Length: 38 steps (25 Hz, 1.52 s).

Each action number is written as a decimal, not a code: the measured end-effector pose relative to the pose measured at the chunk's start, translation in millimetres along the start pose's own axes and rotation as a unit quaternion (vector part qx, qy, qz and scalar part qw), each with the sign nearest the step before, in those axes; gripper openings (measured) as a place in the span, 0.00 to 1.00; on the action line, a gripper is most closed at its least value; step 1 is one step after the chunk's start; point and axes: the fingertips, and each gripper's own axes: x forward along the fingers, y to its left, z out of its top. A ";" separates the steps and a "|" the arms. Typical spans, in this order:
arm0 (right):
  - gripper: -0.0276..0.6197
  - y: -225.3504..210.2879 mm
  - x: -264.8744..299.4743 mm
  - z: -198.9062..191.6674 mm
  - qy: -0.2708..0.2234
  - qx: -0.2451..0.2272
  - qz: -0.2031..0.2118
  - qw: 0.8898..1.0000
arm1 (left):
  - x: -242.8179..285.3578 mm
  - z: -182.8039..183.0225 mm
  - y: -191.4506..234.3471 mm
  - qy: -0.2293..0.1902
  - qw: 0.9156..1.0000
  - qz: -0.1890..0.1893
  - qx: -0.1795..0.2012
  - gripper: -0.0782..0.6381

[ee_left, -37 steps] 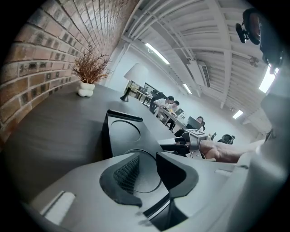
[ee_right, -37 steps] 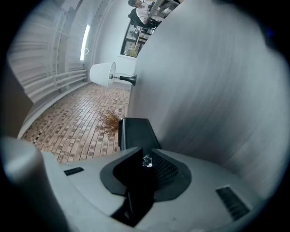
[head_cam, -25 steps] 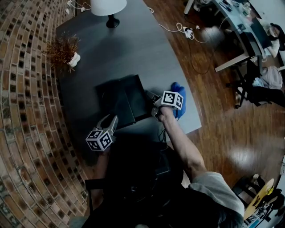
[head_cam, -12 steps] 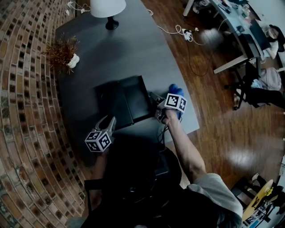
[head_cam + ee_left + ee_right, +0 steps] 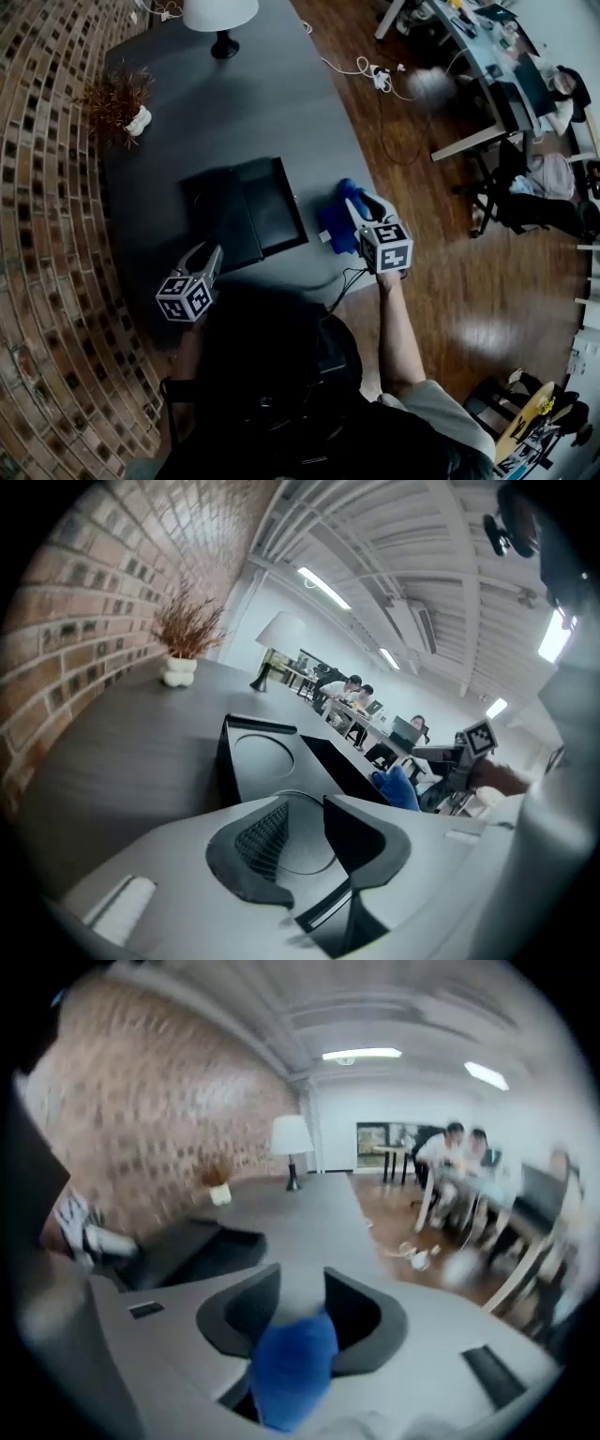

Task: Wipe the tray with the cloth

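Starting at the far left: one brick wall [image 5: 42,206], and tight against it one dried plant [image 5: 117,94] in a small white pot, well beyond the left fingers. One dark table [image 5: 253,103] carries everything here. Two grippers in play. The left gripper [image 5: 305,803] hovers low over the near edge, fingers a little apart with nothing between them, only the tray's round recess showing through the gap. One black tray [image 5: 253,202], flat on the table just ahead of those left fingertips and off to the left of the right fingers, with nothing lying on it. One white lamp [image 5: 218,14] stands at the far end, well past both sets of fingers. Now the cloth [image 5: 336,223]: one, blue, bunched on the table just right of the tray, apart from it and right at the right fingers. The right gripper [image 5: 300,1283] has just been opening its jaws, and the cloth sits down between them near their root, the tips parted beyond it. Right of those fingers the table ends; one white cable [image 5: 361,67] trails over the wood floor, and a desk [image 5: 478,56] with seated people stands well off
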 end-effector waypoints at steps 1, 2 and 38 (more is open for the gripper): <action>0.37 -18.1 0.5 -3.4 0.026 -0.065 -0.036 0.997 | -3.7 5.2 -4.6 -0.003 0.999 0.004 0.037 0.26; 0.44 -27.6 4.5 -10.7 0.053 -0.096 -0.044 0.993 | -6.4 9.2 -12.9 -0.004 0.997 0.004 0.080 0.26; 0.29 -15.1 38.5 -51.5 0.166 -0.038 0.048 0.984 | 31.8 -42.4 -79.0 0.082 0.940 -0.084 0.320 0.26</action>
